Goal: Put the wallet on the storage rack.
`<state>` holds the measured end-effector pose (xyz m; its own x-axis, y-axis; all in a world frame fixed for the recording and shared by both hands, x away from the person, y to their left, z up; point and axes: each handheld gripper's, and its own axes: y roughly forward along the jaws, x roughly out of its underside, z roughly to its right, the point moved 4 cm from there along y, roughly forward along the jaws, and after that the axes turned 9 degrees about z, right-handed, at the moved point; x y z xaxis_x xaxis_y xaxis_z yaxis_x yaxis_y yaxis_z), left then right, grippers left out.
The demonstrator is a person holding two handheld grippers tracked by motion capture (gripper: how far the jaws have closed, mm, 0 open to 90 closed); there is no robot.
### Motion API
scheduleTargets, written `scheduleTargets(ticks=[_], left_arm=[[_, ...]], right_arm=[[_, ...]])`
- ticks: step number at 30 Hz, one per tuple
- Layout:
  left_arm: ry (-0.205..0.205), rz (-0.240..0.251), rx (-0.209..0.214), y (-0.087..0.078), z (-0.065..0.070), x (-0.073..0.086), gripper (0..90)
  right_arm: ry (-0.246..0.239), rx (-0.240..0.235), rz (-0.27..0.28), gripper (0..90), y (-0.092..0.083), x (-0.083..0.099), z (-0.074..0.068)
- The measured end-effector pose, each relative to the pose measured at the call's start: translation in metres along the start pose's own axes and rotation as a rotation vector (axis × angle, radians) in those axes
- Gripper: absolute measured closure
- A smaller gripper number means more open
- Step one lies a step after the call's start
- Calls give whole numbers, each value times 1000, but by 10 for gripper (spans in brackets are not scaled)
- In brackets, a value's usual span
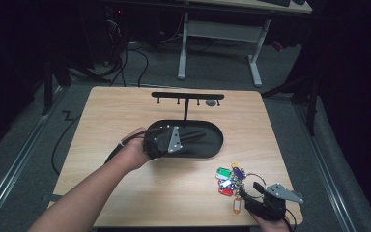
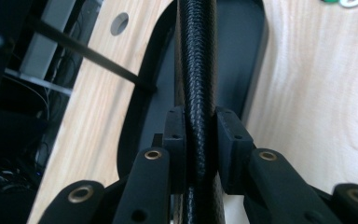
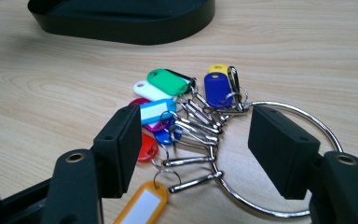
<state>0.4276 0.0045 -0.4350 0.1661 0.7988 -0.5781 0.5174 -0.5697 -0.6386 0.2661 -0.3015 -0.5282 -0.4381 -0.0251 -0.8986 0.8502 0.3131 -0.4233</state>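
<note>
A black oval tray (image 1: 213, 145) lies mid-table, and a T-shaped hook rack (image 1: 187, 95) rises from its far side. My left gripper (image 1: 199, 136) reaches in from the left and is shut on the tray's rim. In the left gripper view both pads clamp the textured black rim (image 2: 196, 70) at the left gripper (image 2: 200, 129). A big metal key ring (image 3: 307, 122) with several coloured key tags (image 3: 168, 82) lies near the front right of the table. My right gripper (image 3: 196, 149) stands open just above the table, its jaws either side of the ring's clips. From above, the right gripper (image 1: 250, 193) sits just right of the tags (image 1: 227, 178).
A small grey thing (image 1: 211, 102) hangs at the rack's right end. The rack's thin post (image 2: 88, 53) stands beside a round hole (image 2: 119, 23) in the tabletop. Cables and a white desk frame (image 1: 253, 63) lie on the floor beyond the table.
</note>
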Motion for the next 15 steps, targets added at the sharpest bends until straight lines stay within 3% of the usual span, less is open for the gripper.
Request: scheduleTargets(ticks=[9,15], left_arm=[[49,-24,-11,39,-15,-2,760],[62,-37,-7,57,-23,9,760]], right_arm=[[13,8,1,353,-5,3,3],[18,-1,0,353,-4,3,3]])
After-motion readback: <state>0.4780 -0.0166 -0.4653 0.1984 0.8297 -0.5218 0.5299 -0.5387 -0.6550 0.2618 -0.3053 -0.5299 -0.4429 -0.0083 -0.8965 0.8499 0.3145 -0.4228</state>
